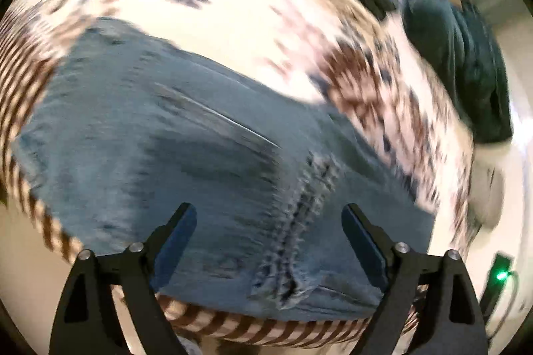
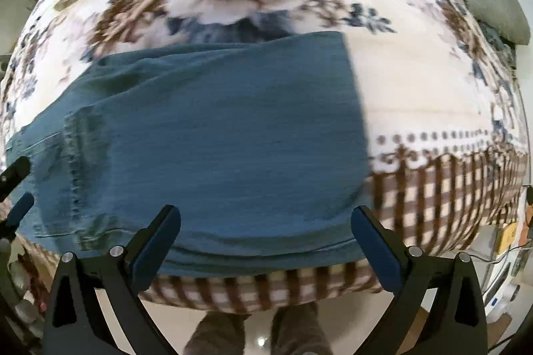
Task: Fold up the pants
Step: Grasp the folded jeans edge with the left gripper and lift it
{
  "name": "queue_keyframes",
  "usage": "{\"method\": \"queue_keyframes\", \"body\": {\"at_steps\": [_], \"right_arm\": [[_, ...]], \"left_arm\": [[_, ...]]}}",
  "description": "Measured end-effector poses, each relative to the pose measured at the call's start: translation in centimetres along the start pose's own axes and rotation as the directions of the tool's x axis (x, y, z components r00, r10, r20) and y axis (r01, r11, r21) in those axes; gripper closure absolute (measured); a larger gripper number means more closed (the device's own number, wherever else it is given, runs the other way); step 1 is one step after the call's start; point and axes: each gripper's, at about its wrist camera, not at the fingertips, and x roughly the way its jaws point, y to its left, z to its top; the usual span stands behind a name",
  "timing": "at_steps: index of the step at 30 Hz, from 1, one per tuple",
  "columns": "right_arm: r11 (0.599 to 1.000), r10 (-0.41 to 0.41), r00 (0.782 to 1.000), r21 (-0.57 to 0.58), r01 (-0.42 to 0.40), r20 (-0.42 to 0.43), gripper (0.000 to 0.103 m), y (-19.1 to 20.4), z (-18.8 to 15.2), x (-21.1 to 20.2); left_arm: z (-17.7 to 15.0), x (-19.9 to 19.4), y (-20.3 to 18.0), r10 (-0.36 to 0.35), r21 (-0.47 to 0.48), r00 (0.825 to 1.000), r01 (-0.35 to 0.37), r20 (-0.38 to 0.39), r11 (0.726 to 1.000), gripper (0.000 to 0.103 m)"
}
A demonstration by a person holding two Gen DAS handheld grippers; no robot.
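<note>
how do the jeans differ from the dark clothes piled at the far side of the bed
The jeans are blue denim, spread flat near the bed's front edge; the dark clothes are nearly black and heaped at the far side. The jeans lie just ahead of the open left gripper and right gripper; the dark clothes lie far from both. Both rest on the floral blanket.

**Cloth, plastic and metal under your hands**

Your pants (image 2: 213, 135) are matt blue denim with rough stitched seams. The bed (image 2: 416, 88) wears a soft floral cloth cover. Each hand-held gripper (image 1: 269, 241) (image 2: 266, 241) is matt black plastic with shiny metal pins. The floor (image 2: 260, 338) looks glossy.
</note>
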Motion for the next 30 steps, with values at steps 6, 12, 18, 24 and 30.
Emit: {"method": "queue_keyframes", "body": {"at_steps": [6, 12, 18, 24, 30], "right_arm": [[0.996, 0.086, 0.994, -0.01, -0.087, -0.073, 0.0, 3.6, -0.9, 0.4], [0.994, 0.081, 0.99, -0.062, -0.088, -0.111, 0.0, 6.4, -0.1, 1.4], [0.993, 0.055, 0.993, -0.096, -0.065, -0.109, 0.0, 8.0, 1.4, 1.6], [0.993, 0.062, 0.991, -0.09, -0.073, -0.115, 0.0, 8.2, 2.4, 2.4], [0.991, -0.08, 0.992, -0.115, 0.069, -0.095, 0.0, 7.8, 2.7, 4.0]], "left_arm": [[-1.1, -4.3, 10.0, 0.02, -0.3, 0.994, 0.014, 0.111, 0.954, 0.009], [-1.3, -1.2, 19.1, -0.069, -0.596, 0.977, 0.178, 0.2, 0.783, 0.01], [1.0, 0.5, 20.8, -0.077, -0.589, 0.947, 0.255, 0.31, 0.766, 0.025], [0.6, -0.5, 20.6, -0.073, -0.531, 0.913, 0.297, 0.401, 0.793, 0.066], [1.3, 1.8, 21.7, -0.099, -0.558, 0.927, 0.302, 0.363, 0.773, 0.057]]}}
